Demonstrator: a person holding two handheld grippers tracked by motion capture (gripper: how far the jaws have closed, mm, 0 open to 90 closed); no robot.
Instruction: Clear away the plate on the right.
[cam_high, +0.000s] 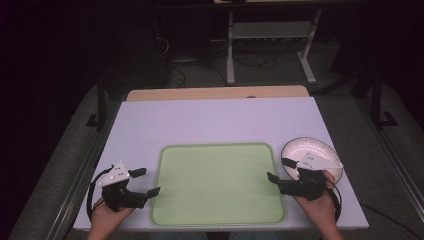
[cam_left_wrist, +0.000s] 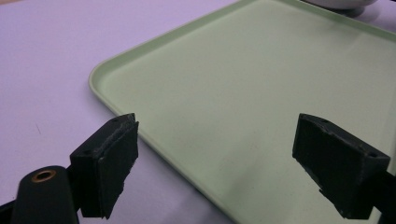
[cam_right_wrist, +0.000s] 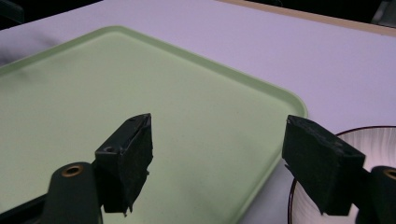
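Judging from the tray, we find the plate just off its far right corner, beside the right tool, both tools gaping wide and empty.

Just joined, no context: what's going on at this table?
A person holds a pair of tongs in each hand at the near edge of a white table. The left tongs and right tongs are both open and grip nothing. They flank an empty, flat, light green rectangular plastic tray and point inward at it. A round white plate with a dark rim sits on the table just right of the tray, beside the right tongs. Nothing has been picked up yet.
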